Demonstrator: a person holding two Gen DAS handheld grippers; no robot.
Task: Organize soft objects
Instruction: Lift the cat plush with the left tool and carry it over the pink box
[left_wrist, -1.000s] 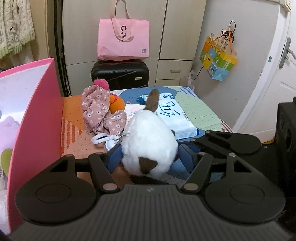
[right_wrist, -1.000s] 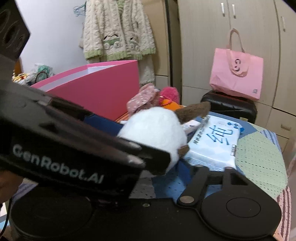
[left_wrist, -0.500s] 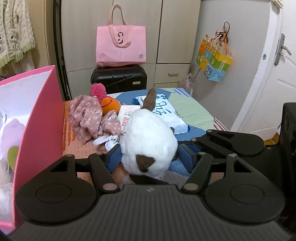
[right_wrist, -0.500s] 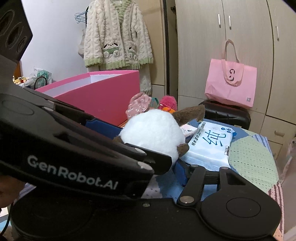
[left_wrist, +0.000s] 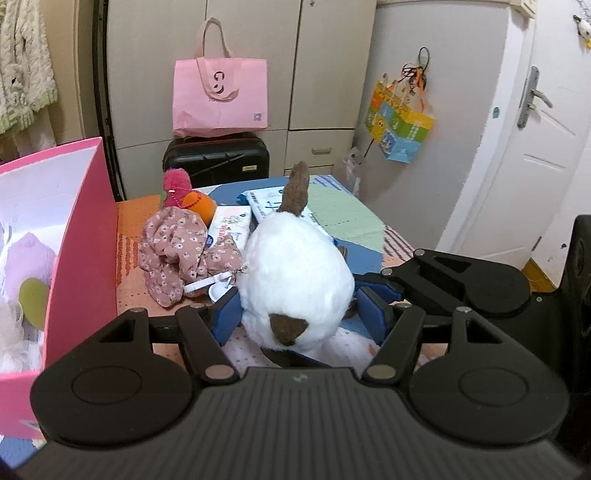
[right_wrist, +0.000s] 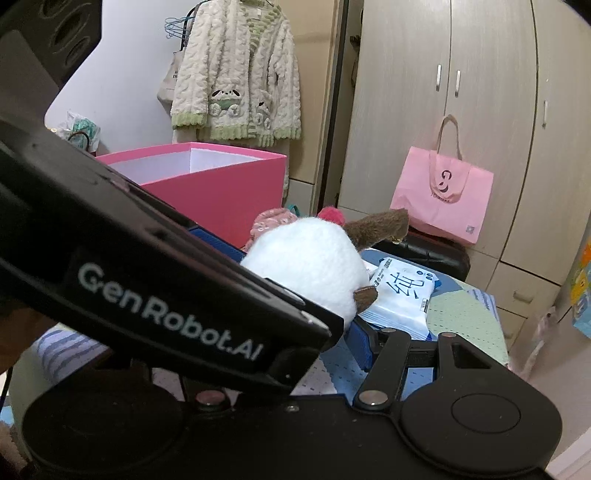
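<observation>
White fluff fills the middle of both views: a round white plush toy with a brown tail and brown ear (left_wrist: 295, 275) sits between the blue pads of the left tool (left_wrist: 301, 317), and the left pad presses its side, so the left tool holds it above the patchwork-covered surface (left_wrist: 347, 214). The right tool (right_wrist: 354, 332) comes in from the right side, one blue pad just beside the same toy (right_wrist: 310, 266); its other finger is hidden behind the left tool's black body, so whether it grips I cannot tell. To the left stands the open pink cardboard box (left_wrist: 88, 236) with a pale lilac plush (left_wrist: 31, 254) inside. Just left of the held toy lies a crumpled pink floral fabric piece (left_wrist: 173, 251), a white clip touching it, and farther off an orange and magenta plush (left_wrist: 188, 194). A white wet-wipe pack with blue print (right_wrist: 402, 295) lies on the far right of the surface.
</observation>
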